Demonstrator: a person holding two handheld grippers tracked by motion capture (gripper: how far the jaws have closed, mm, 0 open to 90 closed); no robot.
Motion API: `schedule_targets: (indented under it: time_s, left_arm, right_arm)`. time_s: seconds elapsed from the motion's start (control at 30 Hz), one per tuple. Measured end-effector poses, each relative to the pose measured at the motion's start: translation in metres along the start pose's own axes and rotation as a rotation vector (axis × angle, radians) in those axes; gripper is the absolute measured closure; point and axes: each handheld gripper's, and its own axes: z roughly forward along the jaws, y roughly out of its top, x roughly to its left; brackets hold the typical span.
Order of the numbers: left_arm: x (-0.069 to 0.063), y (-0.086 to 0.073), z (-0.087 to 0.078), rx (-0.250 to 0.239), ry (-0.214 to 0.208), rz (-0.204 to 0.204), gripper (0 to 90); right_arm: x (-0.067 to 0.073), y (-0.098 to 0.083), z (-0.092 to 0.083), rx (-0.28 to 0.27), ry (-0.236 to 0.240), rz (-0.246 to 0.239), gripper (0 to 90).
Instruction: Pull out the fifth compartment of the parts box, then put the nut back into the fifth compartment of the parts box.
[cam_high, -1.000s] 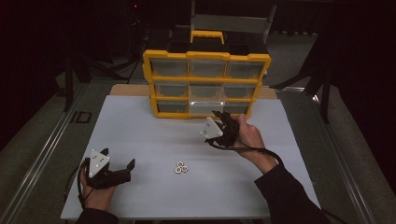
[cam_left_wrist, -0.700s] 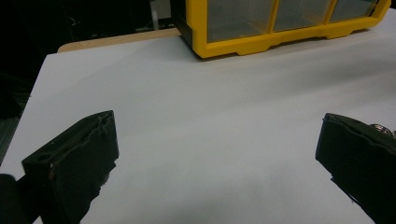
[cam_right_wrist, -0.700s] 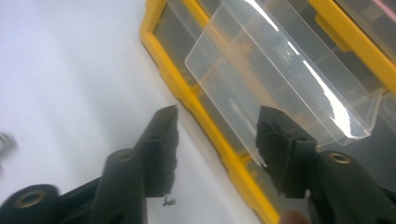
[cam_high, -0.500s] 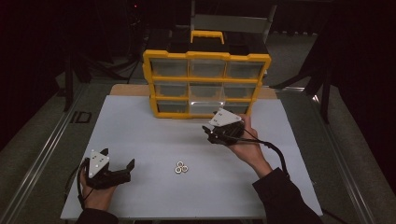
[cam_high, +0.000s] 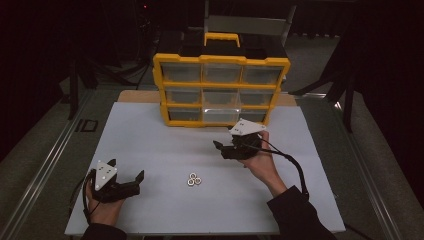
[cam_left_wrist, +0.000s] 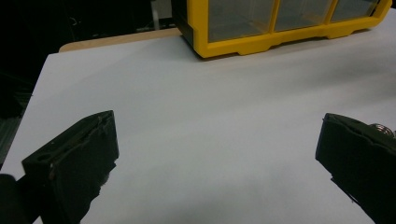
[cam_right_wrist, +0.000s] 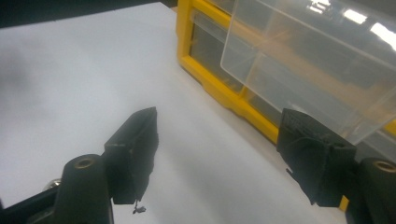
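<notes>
A white table top carries a yellow parts organiser with nine clear drawers, standing at the far middle under a yellow carry handle. Its bottom middle drawer is pulled partly out toward the person; in the right gripper view that clear drawer juts out over the sheet, and nothing can be made out inside it. The right gripper hangs just in front of that drawer, pointing left across the table, its jaws having just been opening and now standing wide apart with nothing between them. The left gripper rests low at the near left of the sheet, its jaws spread wide and empty, aimed toward the organiser. Between the two grippers, nearer the person, lie three small metal rings bunched together and touching one another on the bare sheet, well apart from the organiser and just right of the left gripper's tips.
</notes>
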Motion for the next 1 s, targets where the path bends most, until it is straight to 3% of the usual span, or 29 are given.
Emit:
schedule_targets:
  time_s: [0.2,0.37,0.47,0.6,1.0]
  left_arm:
    - [0.0,0.0,0.0,0.0,0.0,0.0,0.0]
    - [0.0,0.0,0.0,-0.003,0.0,0.0,0.0]
    - [0.0,0.0,0.0,-0.002,0.0,0.0,0.0]
    - [-0.001,0.0,0.001,-0.003,-0.002,0.001,0.0]
    - [-0.001,0.001,0.0,-0.015,-0.006,0.002,0.0]
  right_arm:
    - [0.002,-0.002,-0.002,-0.045,0.048,0.049,26.3]
    - [0.0,-0.004,-0.001,-0.056,0.051,0.091,22.4]
    - [-0.001,-0.006,0.0,-0.059,0.064,0.133,14.8]
    - [0.002,-0.006,0.001,-0.061,0.074,0.135,10.5]
    - [0.022,-0.004,0.007,-0.053,0.146,0.116,10.2]
